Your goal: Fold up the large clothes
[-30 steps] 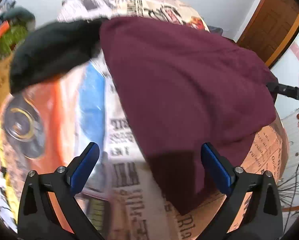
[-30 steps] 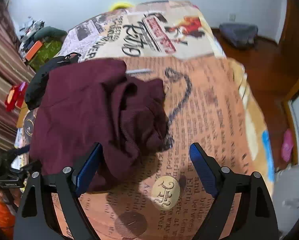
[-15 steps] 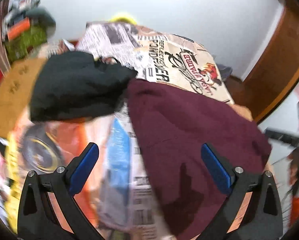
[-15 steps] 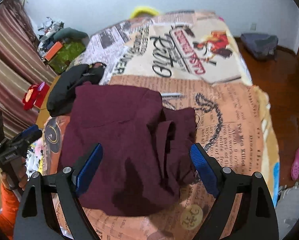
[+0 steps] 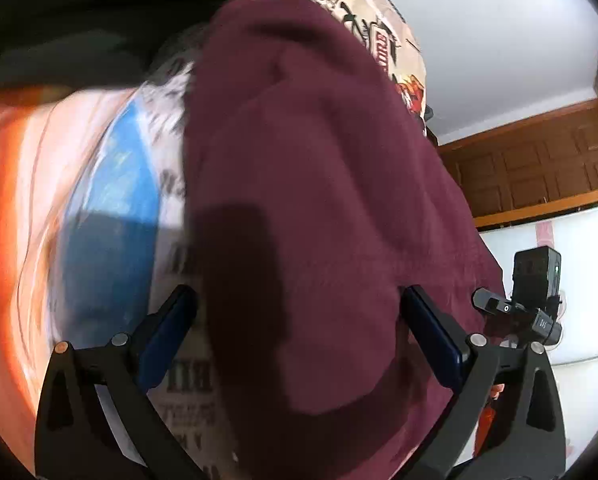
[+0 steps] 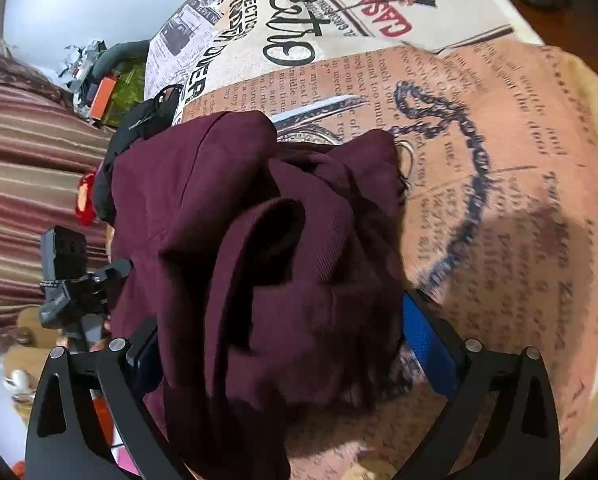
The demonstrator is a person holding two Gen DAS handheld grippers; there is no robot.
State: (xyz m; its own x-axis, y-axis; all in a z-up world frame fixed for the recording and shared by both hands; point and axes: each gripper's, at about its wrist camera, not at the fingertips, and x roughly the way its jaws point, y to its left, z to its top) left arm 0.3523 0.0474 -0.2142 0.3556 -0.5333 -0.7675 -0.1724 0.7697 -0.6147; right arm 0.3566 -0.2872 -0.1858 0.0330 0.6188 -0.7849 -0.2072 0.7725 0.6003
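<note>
A maroon garment lies rumpled on the bed's newspaper-print cover. My left gripper hangs open just over its flat near part, one blue pad above the cover and the other above the cloth. In the right wrist view the same garment is bunched into thick folds. My right gripper straddles that bunch; its jaws are opening and the pads do not squeeze it. The cloth partly hides the right gripper's left pad. Each gripper shows in the other's view: the right gripper and the left gripper.
A black garment lies beyond the maroon one, also seen as a black garment near the bed's far-left edge. A striped curtain and clutter with an orange box stand left. Wooden panelling is on the right.
Both grippers have dropped closer to the maroon garment, which now fills each view. The left view has rolled. The right jaws have spread wider around the bunched cloth.
</note>
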